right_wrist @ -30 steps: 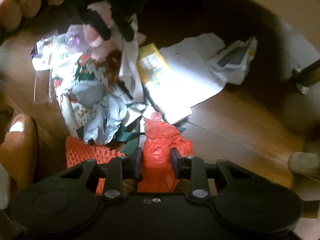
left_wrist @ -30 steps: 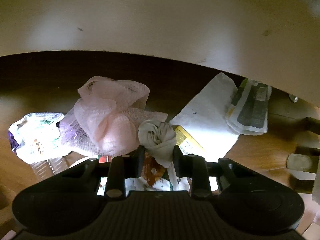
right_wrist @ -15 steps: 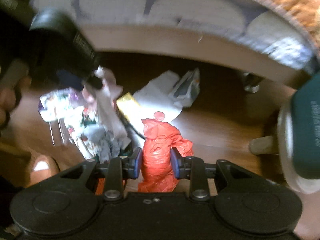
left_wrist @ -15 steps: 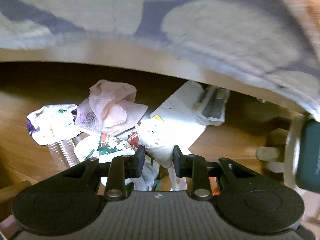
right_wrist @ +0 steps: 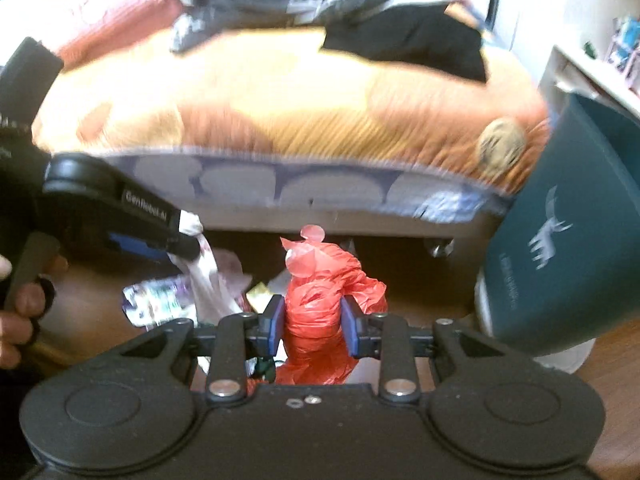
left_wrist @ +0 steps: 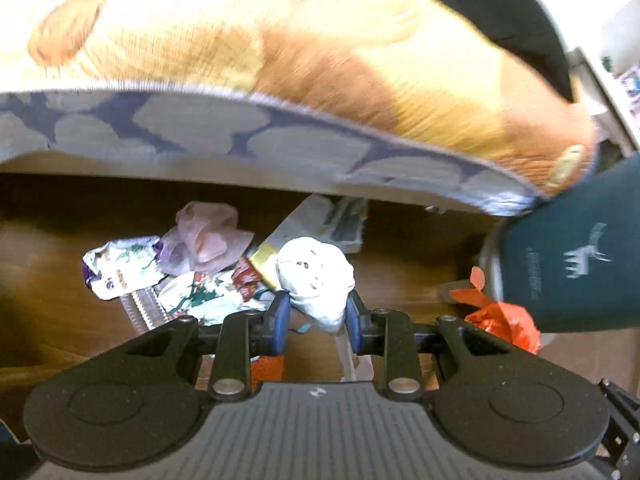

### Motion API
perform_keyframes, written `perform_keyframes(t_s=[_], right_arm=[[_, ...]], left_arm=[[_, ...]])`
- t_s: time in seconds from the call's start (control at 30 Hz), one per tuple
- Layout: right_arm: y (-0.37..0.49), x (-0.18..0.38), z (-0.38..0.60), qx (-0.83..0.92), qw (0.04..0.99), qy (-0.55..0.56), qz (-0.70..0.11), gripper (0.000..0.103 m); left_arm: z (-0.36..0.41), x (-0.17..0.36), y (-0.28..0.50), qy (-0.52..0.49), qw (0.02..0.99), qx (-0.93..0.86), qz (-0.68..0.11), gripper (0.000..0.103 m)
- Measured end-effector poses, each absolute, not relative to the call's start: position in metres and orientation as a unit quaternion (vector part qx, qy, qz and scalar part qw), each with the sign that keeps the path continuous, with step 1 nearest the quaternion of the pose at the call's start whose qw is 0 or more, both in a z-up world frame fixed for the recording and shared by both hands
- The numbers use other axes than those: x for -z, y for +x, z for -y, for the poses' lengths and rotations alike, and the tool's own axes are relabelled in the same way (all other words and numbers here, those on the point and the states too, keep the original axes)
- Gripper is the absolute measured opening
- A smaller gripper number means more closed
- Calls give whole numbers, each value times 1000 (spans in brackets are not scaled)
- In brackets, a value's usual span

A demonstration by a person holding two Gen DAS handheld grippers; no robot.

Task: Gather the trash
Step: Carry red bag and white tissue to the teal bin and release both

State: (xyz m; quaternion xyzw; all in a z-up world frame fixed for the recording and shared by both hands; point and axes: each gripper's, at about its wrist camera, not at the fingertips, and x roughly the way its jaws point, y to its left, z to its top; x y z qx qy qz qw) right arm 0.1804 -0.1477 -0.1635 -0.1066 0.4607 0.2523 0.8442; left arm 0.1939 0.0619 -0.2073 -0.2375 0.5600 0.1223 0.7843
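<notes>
My left gripper [left_wrist: 316, 312] is shut on a crumpled white plastic bag [left_wrist: 316, 276] and holds it above the wooden floor. My right gripper [right_wrist: 312, 326] is shut on a crumpled red plastic bag [right_wrist: 320, 304], which also shows in the left wrist view [left_wrist: 500, 320]. The left gripper shows in the right wrist view [right_wrist: 184, 246] at left with the white bag hanging from it. A dark teal trash bin [right_wrist: 560, 240] with a deer print stands at right, and shows in the left wrist view [left_wrist: 572, 256].
A trash pile lies on the floor under the bed edge: pink tissue [left_wrist: 208, 236], printed wrappers [left_wrist: 116, 268], white paper [left_wrist: 304, 216], a yellow packet [left_wrist: 262, 258]. The bed [right_wrist: 280, 112] with an orange blanket and dark clothes fills the upper view.
Both grippers have risen from the floor pile with their bags and moved back. The bed top and the teal bin have come into view at right.
</notes>
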Motion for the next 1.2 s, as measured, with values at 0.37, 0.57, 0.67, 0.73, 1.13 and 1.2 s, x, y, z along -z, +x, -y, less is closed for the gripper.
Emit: perform_keyframes(t_s=[0.37, 0.57, 0.67, 0.73, 1.13, 1.2], right_arm=[[184, 68, 215, -248, 887, -57, -385, 29], [217, 26, 264, -218, 913, -48, -341, 29], [239, 19, 291, -187, 924, -47, -329, 29], [253, 18, 308, -169, 928, -42, -329, 29], [339, 38, 382, -89, 929, 10, -359, 30], [346, 46, 389, -80, 928, 7, -364, 30]], left_arm=[[-4, 102, 208, -200, 839, -59, -502, 29], [42, 54, 243, -167, 860, -8, -482, 29], [69, 34, 268, -149, 868, 21, -473, 29], [89, 23, 285, -137, 872, 41, -468, 29], [212, 11, 368, -73, 873, 133, -463, 29], [226, 18, 380, -65, 871, 138, -467, 29]])
